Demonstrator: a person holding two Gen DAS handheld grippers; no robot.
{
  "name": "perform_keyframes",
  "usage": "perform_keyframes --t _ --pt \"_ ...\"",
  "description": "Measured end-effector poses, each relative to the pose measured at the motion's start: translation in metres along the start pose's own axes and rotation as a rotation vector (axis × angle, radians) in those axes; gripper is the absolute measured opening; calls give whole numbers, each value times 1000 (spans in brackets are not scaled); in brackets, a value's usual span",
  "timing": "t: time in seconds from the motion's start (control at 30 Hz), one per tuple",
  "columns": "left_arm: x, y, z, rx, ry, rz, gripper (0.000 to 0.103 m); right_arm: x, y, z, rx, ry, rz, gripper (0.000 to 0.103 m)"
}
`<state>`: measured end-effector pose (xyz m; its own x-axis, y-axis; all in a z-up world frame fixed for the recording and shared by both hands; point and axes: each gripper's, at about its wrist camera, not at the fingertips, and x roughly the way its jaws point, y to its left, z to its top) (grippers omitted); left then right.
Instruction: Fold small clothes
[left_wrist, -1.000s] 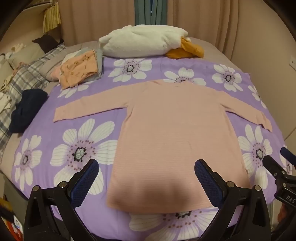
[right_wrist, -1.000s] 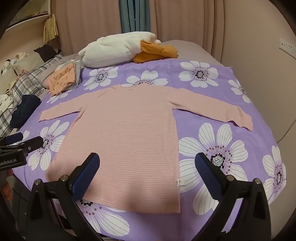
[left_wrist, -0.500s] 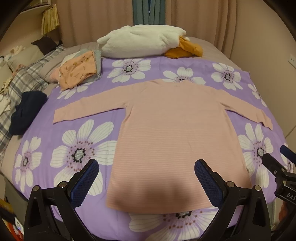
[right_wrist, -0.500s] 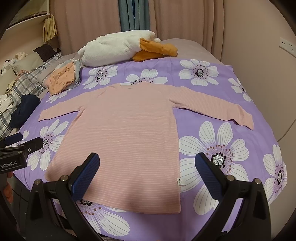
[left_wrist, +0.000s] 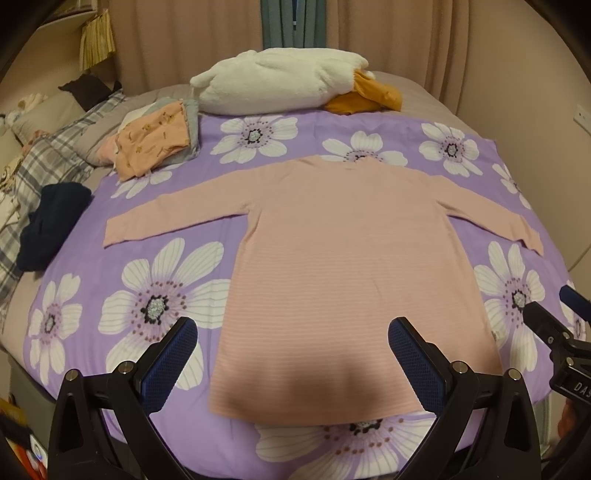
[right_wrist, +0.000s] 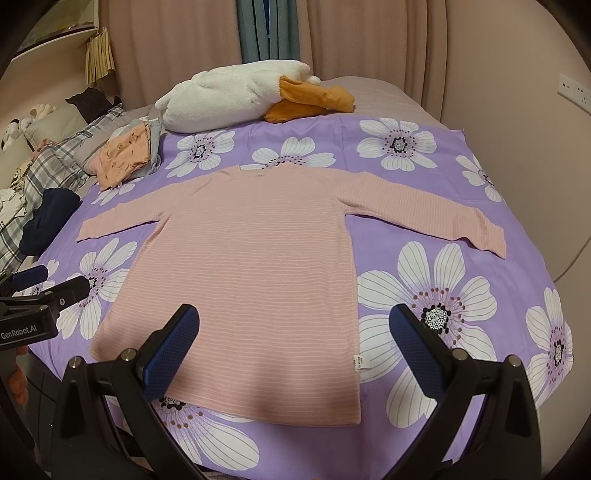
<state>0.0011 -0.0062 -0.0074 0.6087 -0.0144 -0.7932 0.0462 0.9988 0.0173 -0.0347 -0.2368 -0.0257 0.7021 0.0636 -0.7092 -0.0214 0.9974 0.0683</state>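
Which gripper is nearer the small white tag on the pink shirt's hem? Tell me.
Right. The right gripper hovers open over the hem with the white tag between its fingers; the left gripper hangs open toward the pink shirt's opposite hem corner.

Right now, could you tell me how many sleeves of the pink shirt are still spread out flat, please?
2. The left sleeve stretches toward the navy garment; the right sleeve reaches toward the wall side. Both lie unfolded on the floral sheet; none hidden.
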Motion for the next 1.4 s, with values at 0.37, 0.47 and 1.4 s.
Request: perform_keyframes --t 0.37,0.47,1.4 --pt "-1 -1 -1 1 3 -1 102 0 -1 0 1 0 3 103" --pt "-1 -2 -1 2 3 -3 102 0 0 0 1 -1 2 103" --pt "-1 -3 -3 13 4 -4 102 -4 0 -2 4 -3 4 103"
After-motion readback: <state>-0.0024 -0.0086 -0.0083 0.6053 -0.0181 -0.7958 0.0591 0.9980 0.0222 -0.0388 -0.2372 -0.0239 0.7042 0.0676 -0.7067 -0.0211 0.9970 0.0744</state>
